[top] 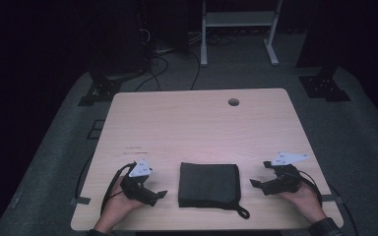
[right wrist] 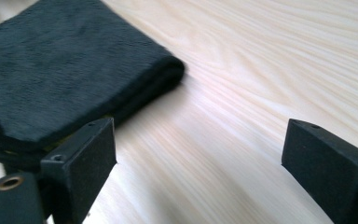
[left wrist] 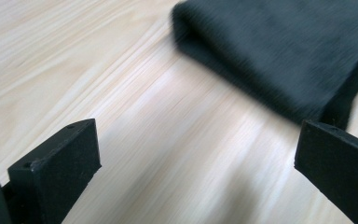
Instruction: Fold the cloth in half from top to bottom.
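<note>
Folded dark grey cloth (top: pixel 209 184) flat on pale wooden bench (top: pixel 197 123); left gripper (top: pixel 158 194) and right gripper (top: pixel 258 174) flank it, both wide, holding nothing.

Pale wooden table (top: pixel 197 123), perhaps floor cables (top: pixel 155 69)

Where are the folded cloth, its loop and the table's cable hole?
folded cloth (top: pixel 209 184), high view, middle of its top face
loop (top: pixel 242 212), high view, cord loop at its near right corner
cable hole (top: pixel 234 102), high view, its centre
</note>
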Tool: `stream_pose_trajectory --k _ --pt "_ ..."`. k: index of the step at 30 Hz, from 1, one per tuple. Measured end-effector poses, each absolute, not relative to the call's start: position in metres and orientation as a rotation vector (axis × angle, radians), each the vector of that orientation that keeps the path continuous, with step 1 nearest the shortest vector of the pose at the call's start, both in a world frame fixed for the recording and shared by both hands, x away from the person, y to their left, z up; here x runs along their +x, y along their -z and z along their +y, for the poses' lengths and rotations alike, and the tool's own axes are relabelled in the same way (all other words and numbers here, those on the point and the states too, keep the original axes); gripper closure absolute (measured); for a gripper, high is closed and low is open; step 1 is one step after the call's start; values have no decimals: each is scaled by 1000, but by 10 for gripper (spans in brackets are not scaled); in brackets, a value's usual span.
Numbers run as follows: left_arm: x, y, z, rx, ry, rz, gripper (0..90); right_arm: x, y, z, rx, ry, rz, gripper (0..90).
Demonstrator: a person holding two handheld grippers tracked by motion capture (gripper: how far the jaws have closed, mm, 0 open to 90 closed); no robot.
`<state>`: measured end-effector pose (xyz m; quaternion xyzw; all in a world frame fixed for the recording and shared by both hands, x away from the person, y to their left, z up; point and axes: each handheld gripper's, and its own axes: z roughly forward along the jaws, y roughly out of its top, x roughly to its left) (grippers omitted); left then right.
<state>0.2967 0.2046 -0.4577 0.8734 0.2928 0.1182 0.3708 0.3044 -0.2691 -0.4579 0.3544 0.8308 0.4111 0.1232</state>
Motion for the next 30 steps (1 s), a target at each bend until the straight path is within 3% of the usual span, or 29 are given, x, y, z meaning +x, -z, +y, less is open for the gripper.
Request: stream_pose_trajectory --k 13,30 --pt "291 477 239 2290 -372 876 0 293 475 -310 1168 -1064 2290 77" --pt "290 484 249 2224 -373 844 0 296 488 -313 1227 -980 2296 28"
